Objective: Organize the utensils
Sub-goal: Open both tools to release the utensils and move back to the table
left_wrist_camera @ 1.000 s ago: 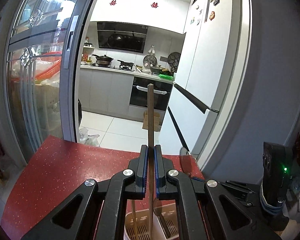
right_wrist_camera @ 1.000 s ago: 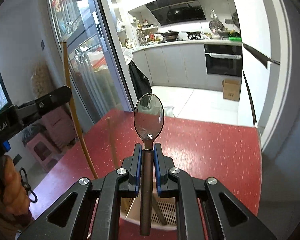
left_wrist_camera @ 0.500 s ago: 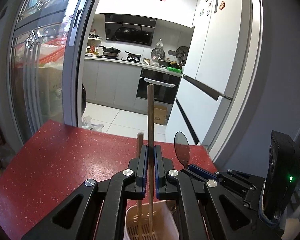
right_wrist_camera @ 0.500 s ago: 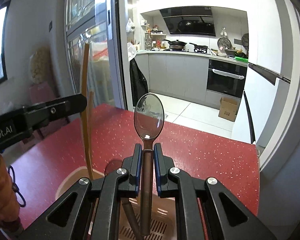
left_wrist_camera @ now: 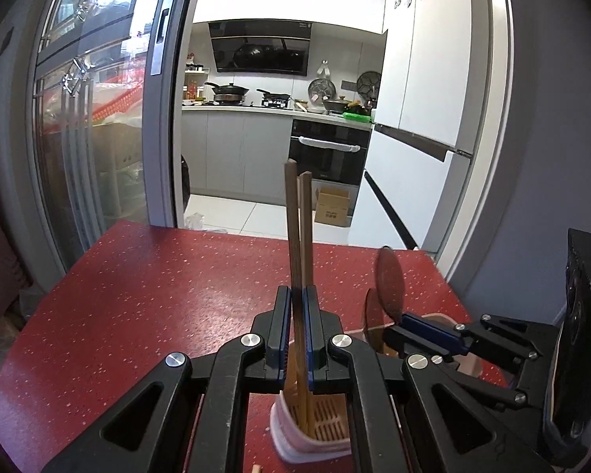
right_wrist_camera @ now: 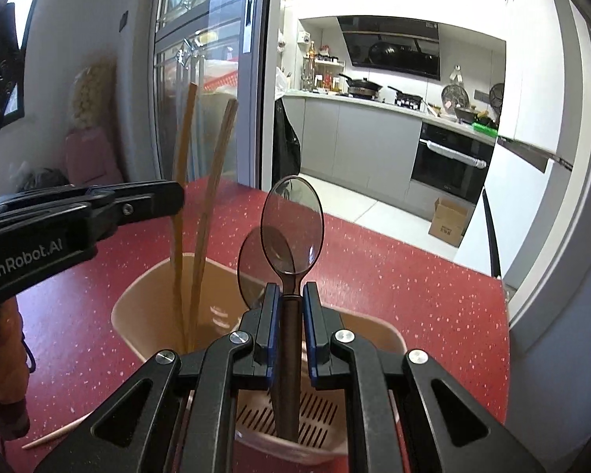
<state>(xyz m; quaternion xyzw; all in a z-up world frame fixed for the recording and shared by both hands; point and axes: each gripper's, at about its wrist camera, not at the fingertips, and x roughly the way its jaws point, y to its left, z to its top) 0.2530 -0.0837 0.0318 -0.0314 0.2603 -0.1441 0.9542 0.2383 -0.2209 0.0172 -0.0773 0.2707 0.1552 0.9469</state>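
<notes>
My left gripper [left_wrist_camera: 297, 295] is shut on a dark wooden chopstick [left_wrist_camera: 291, 228] that stands upright with its lower end inside the pink slotted utensil holder [left_wrist_camera: 291, 445]. A second, lighter chopstick [left_wrist_camera: 305, 220] leans in the holder beside it. My right gripper [right_wrist_camera: 291, 291] is shut on the handle of a brown translucent spoon [right_wrist_camera: 291, 224], bowl up, handle end down in the holder [right_wrist_camera: 138, 299]. Another spoon [right_wrist_camera: 252, 264] stands in the holder just behind it. The right wrist view shows both chopsticks [right_wrist_camera: 181, 193] and the left gripper [right_wrist_camera: 145, 203] at the left.
The holder stands on a red speckled table [left_wrist_camera: 177, 283], whose far edge faces a kitchen doorway. A loose chopstick [right_wrist_camera: 55, 435] lies on the table near the front left. A glass sliding door is at the left, a white fridge at the right. A hand [right_wrist_camera: 0, 358] holds the left gripper.
Both grippers have sunk toward the holder. The chopstick and the spoon have gone down into it, and the holder now fills more of both views. The second chopstick has come into sight.
</notes>
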